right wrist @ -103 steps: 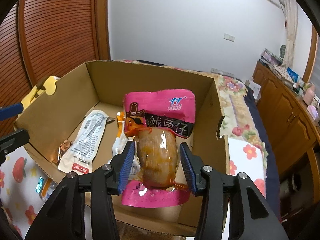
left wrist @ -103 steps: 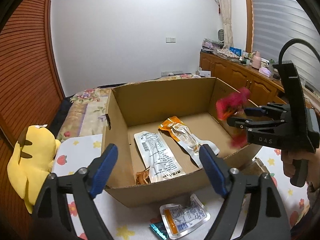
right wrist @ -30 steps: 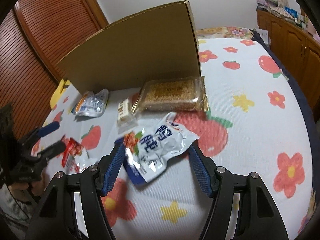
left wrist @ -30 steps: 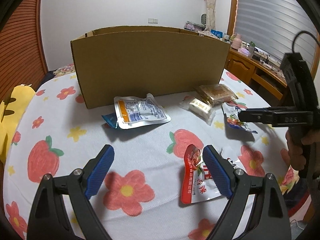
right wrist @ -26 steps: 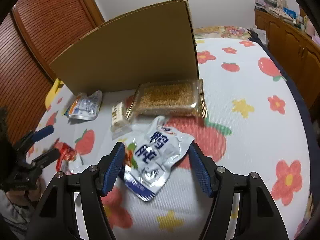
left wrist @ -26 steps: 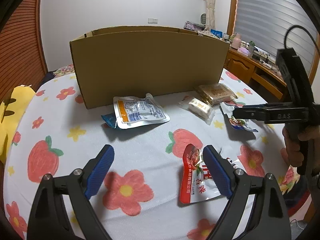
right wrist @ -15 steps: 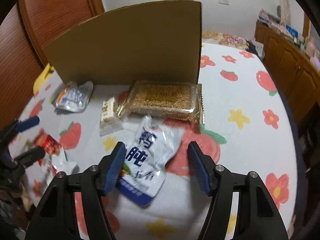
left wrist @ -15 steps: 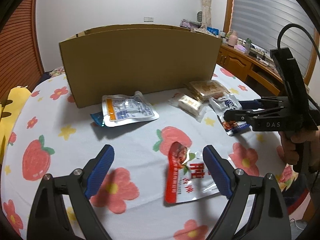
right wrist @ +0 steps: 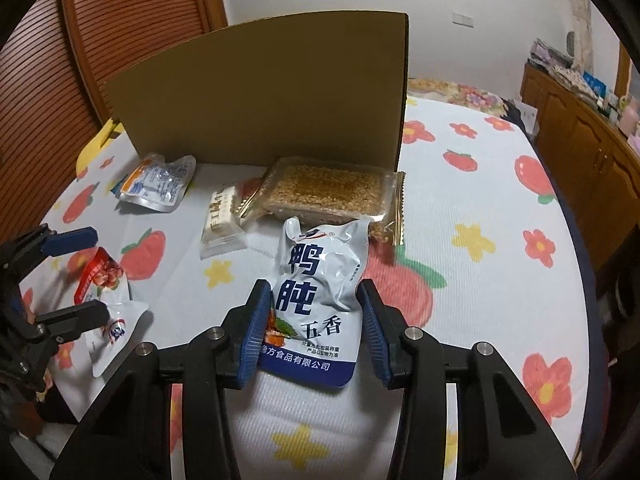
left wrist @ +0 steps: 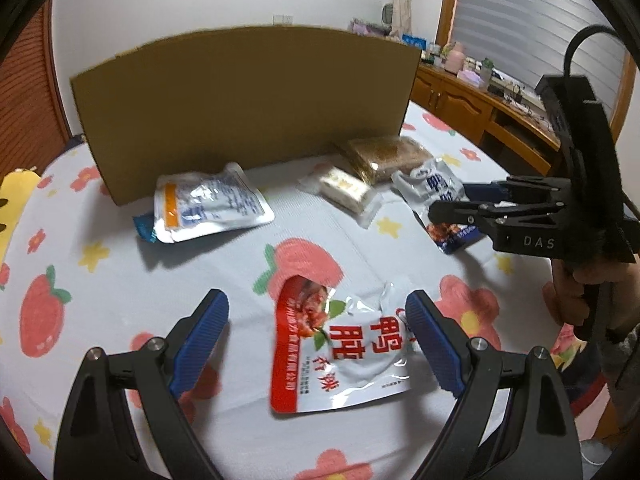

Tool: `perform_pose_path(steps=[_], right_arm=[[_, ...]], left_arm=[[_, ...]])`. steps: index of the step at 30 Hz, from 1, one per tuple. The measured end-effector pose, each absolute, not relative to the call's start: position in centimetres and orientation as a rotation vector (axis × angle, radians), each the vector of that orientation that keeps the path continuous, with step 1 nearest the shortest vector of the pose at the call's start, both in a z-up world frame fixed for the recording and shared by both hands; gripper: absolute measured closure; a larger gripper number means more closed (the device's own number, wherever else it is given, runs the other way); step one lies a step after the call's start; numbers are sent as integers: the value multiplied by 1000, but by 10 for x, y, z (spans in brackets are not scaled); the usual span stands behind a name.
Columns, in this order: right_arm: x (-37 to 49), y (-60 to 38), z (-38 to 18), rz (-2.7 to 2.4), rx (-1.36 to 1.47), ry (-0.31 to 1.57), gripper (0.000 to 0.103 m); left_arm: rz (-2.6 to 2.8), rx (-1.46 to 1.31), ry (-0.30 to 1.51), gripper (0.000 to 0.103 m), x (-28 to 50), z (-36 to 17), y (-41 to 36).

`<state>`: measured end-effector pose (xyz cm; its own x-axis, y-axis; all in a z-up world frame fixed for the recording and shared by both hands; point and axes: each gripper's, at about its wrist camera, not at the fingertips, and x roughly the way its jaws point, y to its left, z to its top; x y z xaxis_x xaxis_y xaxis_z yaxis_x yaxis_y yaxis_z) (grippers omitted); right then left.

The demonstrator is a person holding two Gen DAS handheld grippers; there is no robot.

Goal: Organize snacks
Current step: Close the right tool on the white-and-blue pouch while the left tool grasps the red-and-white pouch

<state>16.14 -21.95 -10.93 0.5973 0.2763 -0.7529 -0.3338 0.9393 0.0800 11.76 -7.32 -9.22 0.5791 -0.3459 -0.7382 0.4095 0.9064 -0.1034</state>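
Note:
My left gripper (left wrist: pixel 316 322) is open, its blue pads either side of a red-and-white snack pouch (left wrist: pixel 340 344) lying on the fruit-print cloth. My right gripper (right wrist: pixel 314 304) is open around a blue-and-white pouch (right wrist: pixel 316 292), the pads close to its sides. That pouch also shows in the left wrist view (left wrist: pixel 440 196), with the right gripper (left wrist: pixel 448 204) over it. The red pouch shows at the left of the right wrist view (right wrist: pixel 100 280). The cardboard box (left wrist: pixel 244 108) stands behind the snacks; its inside is hidden.
A clear pack of brown grain bars (right wrist: pixel 324 192), a small white bar (right wrist: pixel 222 212) and a silver-and-orange pouch (left wrist: pixel 208 208) lie in front of the box. A yellow plush (left wrist: pixel 12 200) sits at the left edge. Wooden cabinets (left wrist: pixel 472 108) stand at the right.
Earlier the right gripper held a pink pouch over the open box; now both grippers are low over the cloth. Each has closed in on its own pouch.

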Motion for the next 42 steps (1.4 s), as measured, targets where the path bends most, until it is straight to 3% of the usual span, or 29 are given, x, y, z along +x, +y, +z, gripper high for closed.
perform_pose_path(steps=[7, 15, 33, 37, 41, 42], right_arm=[[160, -216, -110, 349, -91, 851, 57], [160, -216, -110, 350, -93, 850, 56], [160, -215, -110, 351, -97, 851, 54], [159, -214, -111, 352, -101, 851, 53], [159, -214, -111, 352, -103, 850, 53], [159, -214, -112, 352, -104, 850, 53]], left_arm=[[-425, 118, 875, 10, 118, -98, -82], [-387, 158, 902, 0, 117, -101, -87], [-425, 157, 917, 4, 109, -99, -78], [-425, 163, 881, 21, 101, -96, -69], [-424, 129, 861, 59, 97, -91, -58], [-432, 109, 864, 60, 97, -91, -54]])
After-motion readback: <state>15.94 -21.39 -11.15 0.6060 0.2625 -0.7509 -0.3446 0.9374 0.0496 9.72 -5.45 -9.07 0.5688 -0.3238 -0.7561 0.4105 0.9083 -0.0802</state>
